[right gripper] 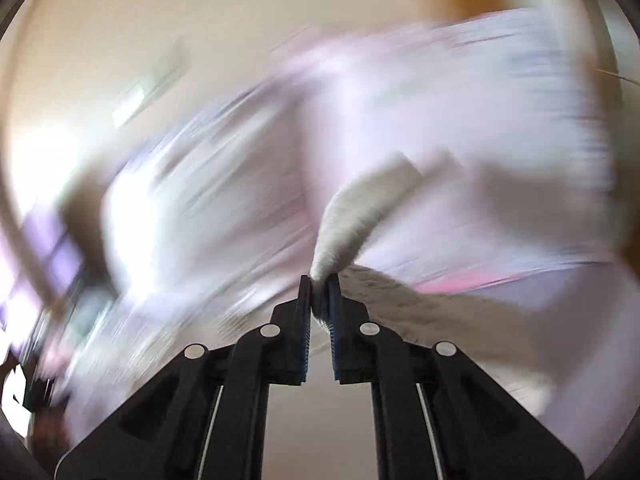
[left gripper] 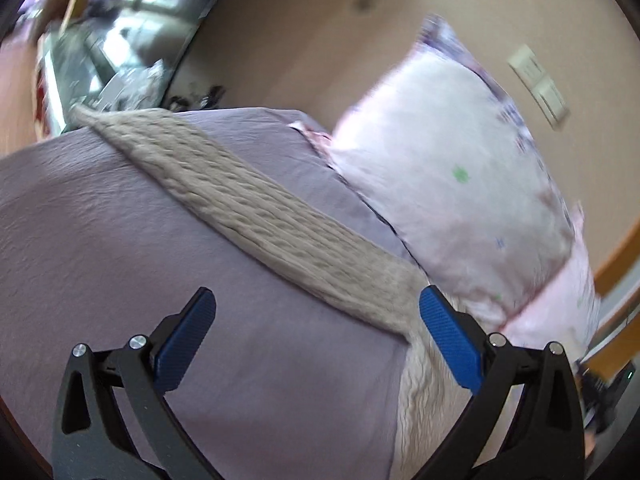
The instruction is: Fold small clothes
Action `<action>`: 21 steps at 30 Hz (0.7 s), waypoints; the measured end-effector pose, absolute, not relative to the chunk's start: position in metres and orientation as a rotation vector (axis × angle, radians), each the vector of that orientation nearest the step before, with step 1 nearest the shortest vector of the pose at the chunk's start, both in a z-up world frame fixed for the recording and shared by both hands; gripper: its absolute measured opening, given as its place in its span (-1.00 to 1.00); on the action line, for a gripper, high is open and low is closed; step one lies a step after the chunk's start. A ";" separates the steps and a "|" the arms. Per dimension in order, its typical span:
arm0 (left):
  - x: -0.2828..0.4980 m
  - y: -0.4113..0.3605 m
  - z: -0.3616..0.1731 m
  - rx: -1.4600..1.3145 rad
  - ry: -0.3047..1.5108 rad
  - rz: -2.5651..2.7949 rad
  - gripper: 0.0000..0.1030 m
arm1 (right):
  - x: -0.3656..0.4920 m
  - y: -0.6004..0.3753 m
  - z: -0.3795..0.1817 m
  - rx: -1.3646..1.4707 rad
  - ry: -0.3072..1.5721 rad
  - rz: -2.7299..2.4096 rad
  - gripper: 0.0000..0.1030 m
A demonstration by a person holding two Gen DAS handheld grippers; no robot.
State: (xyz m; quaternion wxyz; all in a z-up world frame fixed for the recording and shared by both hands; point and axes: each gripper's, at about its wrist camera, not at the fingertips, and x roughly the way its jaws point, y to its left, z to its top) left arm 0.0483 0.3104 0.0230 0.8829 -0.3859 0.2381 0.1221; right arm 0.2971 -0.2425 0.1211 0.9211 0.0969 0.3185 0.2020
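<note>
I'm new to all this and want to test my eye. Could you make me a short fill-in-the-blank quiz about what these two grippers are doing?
1. The right gripper is ____ on the beige ribbed knit garment.
2. The left gripper, with blue finger pads, is ____.
3. The garment lies stretched across a ____ bedsheet.
4. Beside it stands a pale floral ____.

Missing words: shut; open; lilac; pillow

Ribbed beige knit garment (left gripper: 256, 204), soft and matt, lies on a matt, finely creased lilac bedsheet (left gripper: 100, 240); at 2 o'clock, a smooth cotton-like pillow (left gripper: 448, 184).
</note>
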 end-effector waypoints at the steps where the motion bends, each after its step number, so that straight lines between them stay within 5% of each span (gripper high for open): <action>1: 0.048 0.319 0.022 -0.813 0.496 0.289 0.96 | 0.294 -0.210 0.113 0.152 0.711 0.497 -0.75; 2: 0.049 0.325 0.021 -0.818 0.500 0.314 0.96 | 0.288 -0.176 0.103 0.096 0.772 0.578 -0.69; 6: 0.049 0.358 0.011 -0.909 0.526 0.387 0.90 | 0.267 -0.148 0.096 0.052 0.737 0.633 0.31; 13: 0.057 0.407 0.003 -1.059 0.511 0.427 0.51 | 0.255 -0.204 0.095 0.106 0.728 0.503 0.39; 17: 0.062 0.446 -0.007 -1.197 0.479 0.488 0.00 | 0.249 -0.228 0.092 0.155 0.732 0.481 0.40; 20: 0.069 0.457 -0.008 -1.192 0.532 0.570 -0.72 | 0.247 -0.241 0.088 0.190 0.729 0.477 0.44; 21: 0.073 0.457 -0.006 -1.183 0.547 0.578 -0.83 | 0.246 -0.245 0.087 0.198 0.727 0.473 0.45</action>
